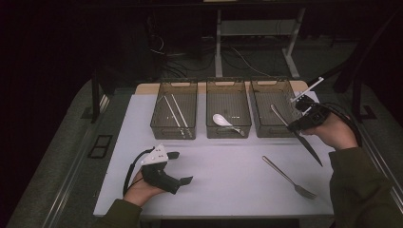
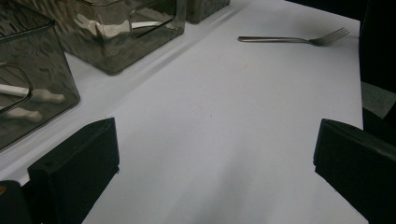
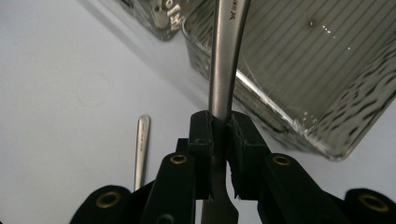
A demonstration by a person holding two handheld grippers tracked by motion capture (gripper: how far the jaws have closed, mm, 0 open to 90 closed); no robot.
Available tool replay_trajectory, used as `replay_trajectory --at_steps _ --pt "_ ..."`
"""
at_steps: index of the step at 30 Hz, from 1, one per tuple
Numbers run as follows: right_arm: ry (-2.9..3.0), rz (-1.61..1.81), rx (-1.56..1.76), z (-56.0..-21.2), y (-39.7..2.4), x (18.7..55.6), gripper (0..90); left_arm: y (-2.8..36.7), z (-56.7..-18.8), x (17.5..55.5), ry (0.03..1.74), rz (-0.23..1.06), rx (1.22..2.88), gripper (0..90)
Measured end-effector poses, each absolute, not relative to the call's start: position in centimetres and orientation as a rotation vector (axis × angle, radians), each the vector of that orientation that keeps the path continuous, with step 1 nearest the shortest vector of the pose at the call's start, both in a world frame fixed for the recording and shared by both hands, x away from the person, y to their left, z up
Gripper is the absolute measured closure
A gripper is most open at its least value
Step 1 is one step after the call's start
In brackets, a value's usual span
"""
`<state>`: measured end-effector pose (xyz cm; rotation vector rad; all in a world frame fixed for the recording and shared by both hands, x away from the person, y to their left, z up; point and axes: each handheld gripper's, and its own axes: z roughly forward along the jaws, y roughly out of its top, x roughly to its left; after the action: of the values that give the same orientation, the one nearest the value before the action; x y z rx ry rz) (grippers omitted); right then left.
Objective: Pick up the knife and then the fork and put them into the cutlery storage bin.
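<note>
Steel table knife point(image 1: 298, 133) clamped in right tongs point(image 3: 219, 128), handle over rim of right smoked-plastic bin point(image 1: 273, 90), blade slanting down above white surface point(image 1: 228, 166). Left tongs point(image 1: 179, 167) wide open, holding nothing, hovering over surface. Steel fork point(image 1: 287, 177) lies apart.

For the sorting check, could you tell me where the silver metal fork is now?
The silver metal fork lies on the white table at its front right in the high view, near the person's right sleeve.
</note>
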<state>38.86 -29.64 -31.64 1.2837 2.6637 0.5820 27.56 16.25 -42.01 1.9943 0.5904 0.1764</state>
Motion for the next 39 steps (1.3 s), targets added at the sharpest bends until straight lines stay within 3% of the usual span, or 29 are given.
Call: replay_trajectory --at_steps 19,39 --pt "2.555 0.618 1.369 -28.9 -29.7 45.8 79.9 16.3 -41.9 27.5 0.586 0.173 1.986 0.0" --pt "2.478 0.631 1.411 -28.7 -28.8 51.1 79.8 16.6 -41.9 27.5 0.595 0.16 1.969 0.0"
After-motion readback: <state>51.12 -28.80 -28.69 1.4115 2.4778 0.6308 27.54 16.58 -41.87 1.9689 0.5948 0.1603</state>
